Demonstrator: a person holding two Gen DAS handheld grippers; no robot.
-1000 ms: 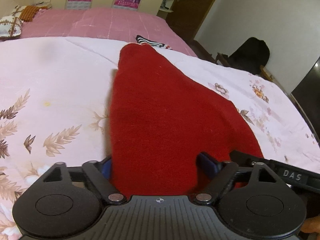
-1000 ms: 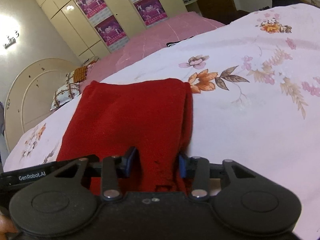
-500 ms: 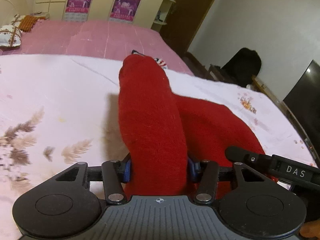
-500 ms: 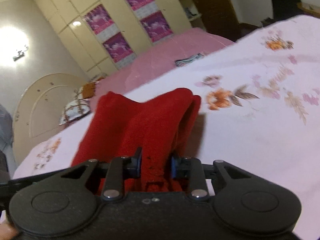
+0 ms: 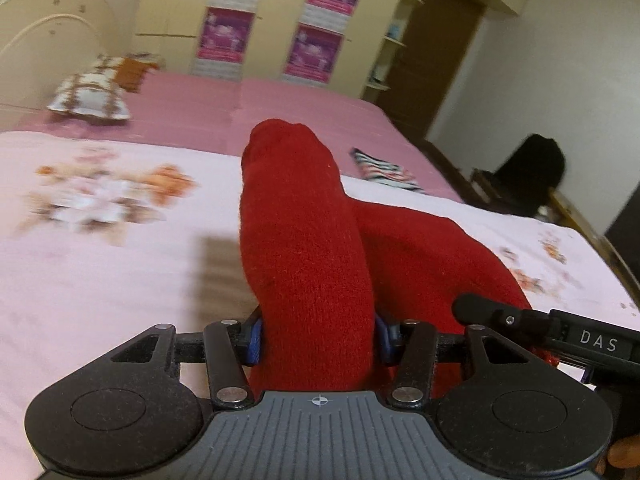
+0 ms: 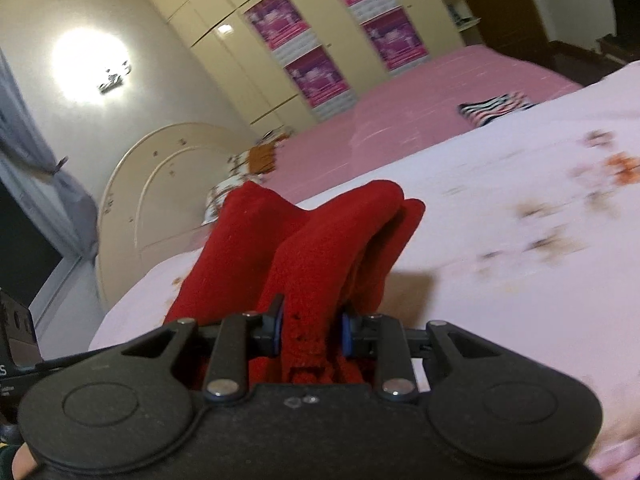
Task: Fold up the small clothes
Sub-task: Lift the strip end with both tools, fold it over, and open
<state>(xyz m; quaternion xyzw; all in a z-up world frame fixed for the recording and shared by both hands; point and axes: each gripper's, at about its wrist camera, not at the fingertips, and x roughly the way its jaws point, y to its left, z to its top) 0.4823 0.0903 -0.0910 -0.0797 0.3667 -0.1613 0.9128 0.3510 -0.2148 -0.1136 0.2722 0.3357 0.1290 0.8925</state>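
Two grippers pinch one red knit garment (image 5: 308, 248) above the floral bedsheet (image 5: 100, 264). Left of the garment the sheet lies bare out to the pillow (image 5: 90, 94). The left gripper (image 5: 318, 336) clamps a thick roll of it; the right gripper (image 6: 312, 330) nips a narrower bunched edge. Right of the garment, open sheet runs to a striped cloth (image 5: 384, 170) near the pink cover. A second ago the garment lay flat with jaws wider; now its held edges are raised off the sheet.

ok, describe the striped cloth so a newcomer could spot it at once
Start at the bed, follow the floral sheet to where the plain pink cover begins. The striped cloth lies there, beyond the red garment. It is the only black-and-white striped piece.
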